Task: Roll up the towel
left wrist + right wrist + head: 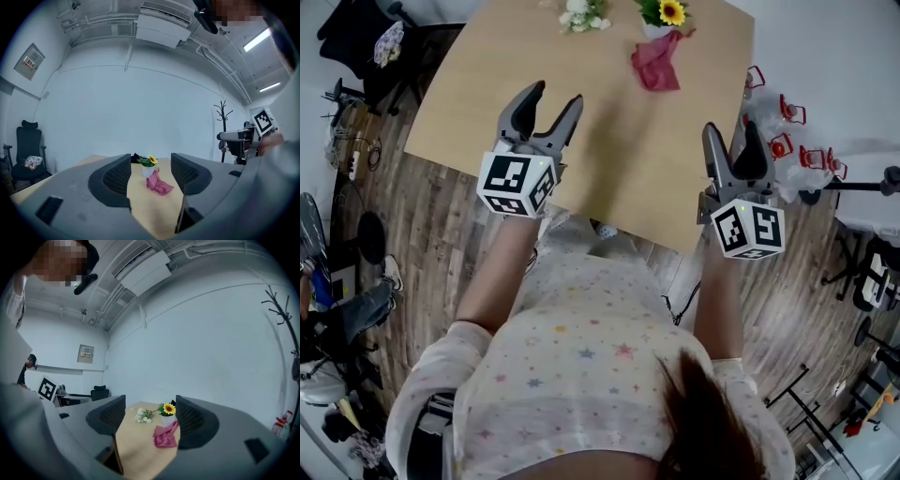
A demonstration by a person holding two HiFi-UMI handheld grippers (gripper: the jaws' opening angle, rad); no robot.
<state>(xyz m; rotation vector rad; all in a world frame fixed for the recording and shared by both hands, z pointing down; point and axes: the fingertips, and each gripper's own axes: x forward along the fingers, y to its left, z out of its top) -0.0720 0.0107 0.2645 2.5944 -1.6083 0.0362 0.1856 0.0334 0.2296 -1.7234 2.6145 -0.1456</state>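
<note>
A crumpled pink towel (656, 62) lies at the far side of the wooden table (581, 141), leaning against a white pot with a sunflower (667, 13). My left gripper (551, 101) hovers open over the table's near left part, far short of the towel. My right gripper (733, 133) is held open above the table's near right edge. The towel (159, 185) shows between the jaws in the left gripper view, and the towel (166, 436) shows again in the right gripper view. Nothing is held.
A bunch of white flowers (581, 14) lies left of the sunflower pot. Several red-and-white things (787, 131) sit on the floor right of the table. A black office chair (26, 154) and cables stand at the left. A coat stand (223, 126) is at the right.
</note>
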